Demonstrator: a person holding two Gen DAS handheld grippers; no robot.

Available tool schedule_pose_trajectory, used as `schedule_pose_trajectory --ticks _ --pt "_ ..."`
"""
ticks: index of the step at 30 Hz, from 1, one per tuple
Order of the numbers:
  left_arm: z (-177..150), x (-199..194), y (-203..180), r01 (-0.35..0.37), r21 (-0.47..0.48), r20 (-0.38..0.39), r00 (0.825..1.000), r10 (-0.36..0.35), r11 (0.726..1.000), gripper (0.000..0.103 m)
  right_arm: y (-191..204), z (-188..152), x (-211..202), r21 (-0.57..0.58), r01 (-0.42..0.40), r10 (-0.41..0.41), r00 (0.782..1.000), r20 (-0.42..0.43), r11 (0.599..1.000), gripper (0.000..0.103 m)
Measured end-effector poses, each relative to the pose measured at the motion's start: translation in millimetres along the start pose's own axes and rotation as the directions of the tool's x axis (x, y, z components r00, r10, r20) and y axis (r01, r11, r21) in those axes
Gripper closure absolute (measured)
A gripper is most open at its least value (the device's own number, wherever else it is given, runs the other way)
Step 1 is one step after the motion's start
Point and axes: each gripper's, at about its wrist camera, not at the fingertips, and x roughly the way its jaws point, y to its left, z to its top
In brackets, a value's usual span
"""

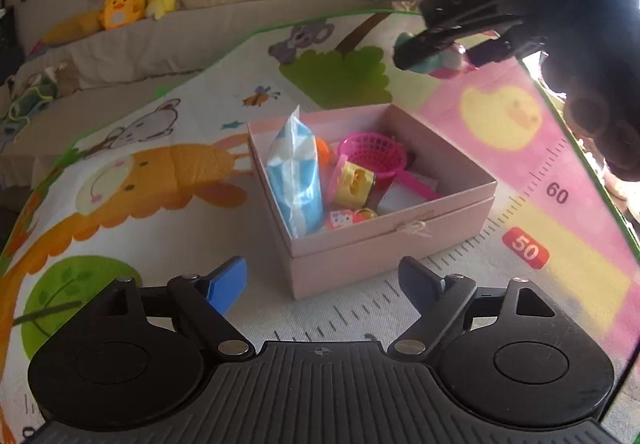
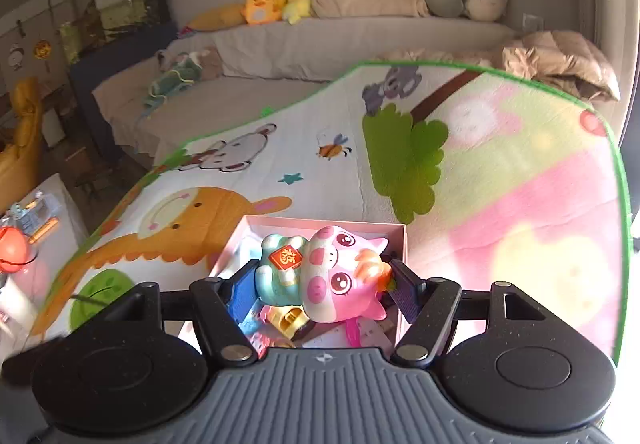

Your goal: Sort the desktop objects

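The left tongs [image 1: 322, 280] are spread wide, with nothing between the blue pads; they are held just short of the pink box [image 1: 400, 244]. The box rests on a cartoon-printed play mat [image 1: 160, 211] and is seen to contain a blue-and-white pouch [image 1: 296, 179], a yellow toy [image 1: 354, 183] and a magenta basket [image 1: 372, 153]. Further right, a pink cat figurine [image 2: 340, 276] is pinched between the right tongs [image 2: 320, 288] and is held in the air above the box.
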Motion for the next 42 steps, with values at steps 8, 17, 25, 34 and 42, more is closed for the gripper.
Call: schedule_pose_trajectory --ticks 8,17,25,34,42 --pt "-25.2 1.1 15.7 -0.011 -0.089 -0.012 1.0 0.01 0.996 0.002 -2.4 -27.0 21.7 0.072 0.02 -0.021 1.0 0.012 0.997 0.009" --pt "-62.1 -15.9 20.5 -0.111 -0.098 0.008 0.994 0.112 0.989 0.0 22.4 -150.8 -32.4 0.112 -0.072 0.081 0.993 -0.085 0.991 0.002" --pt "-68.9 -28.0 37.6 -0.18 -0.231 0.003 0.983 0.185 0.956 0.0 38.4 -174.6 -80.2 0.161 -0.224 0.236 0.97 -0.057 0.961 0.0" --pt "-59.6 22.0 18.7 -0.277 -0.135 -0.028 0.961 0.276 0.951 0.0 26.2 -193.7 -10.9 0.046 0.044 -0.038 0.992 -0.124 0.998 0.0" --pt "-63.4 27.4 23.8 -0.253 -0.178 -0.05 0.967 0.248 0.951 0.0 21.3 -194.4 -2.8 0.096 0.071 -0.063 0.995 -0.081 0.993 0.0"
